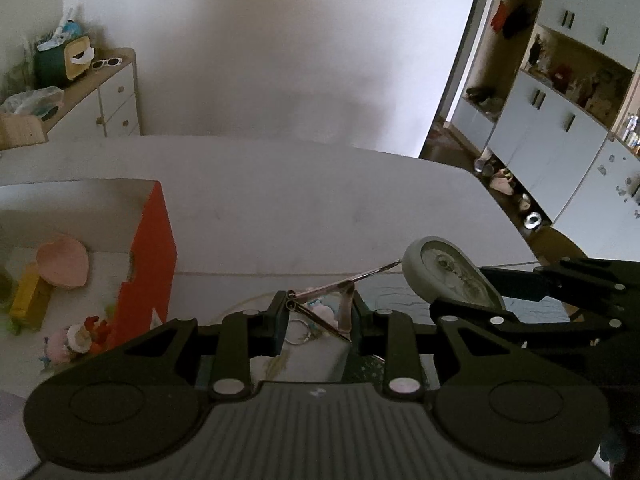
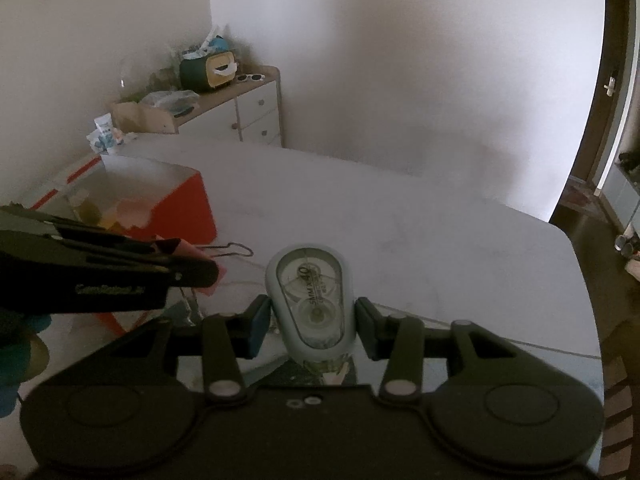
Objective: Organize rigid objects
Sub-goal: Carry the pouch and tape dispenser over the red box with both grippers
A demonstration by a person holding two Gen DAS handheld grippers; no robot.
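My left gripper [image 1: 320, 316] is shut on a pink binder clip [image 1: 346, 304], its wire handles [image 1: 372, 270] sticking out up and right; the clip also shows in the right wrist view [image 2: 208, 264]. My right gripper [image 2: 310, 322] is shut on a grey-blue correction tape dispenser [image 2: 310, 292], held upright above the white table [image 2: 400, 220]; the dispenser also shows in the left wrist view [image 1: 452, 276]. An orange and white box [image 1: 154, 256] stands at the left and holds a pink dish [image 1: 62, 266], a yellow block [image 1: 30, 296] and small colourful items.
A key ring [image 1: 298, 332] lies below the left gripper. A white drawer unit [image 2: 248, 116] with a tissue box and sunglasses stands against the far wall. White cabinets [image 1: 560, 128] with open shelves are at the right, with shoes on the floor.
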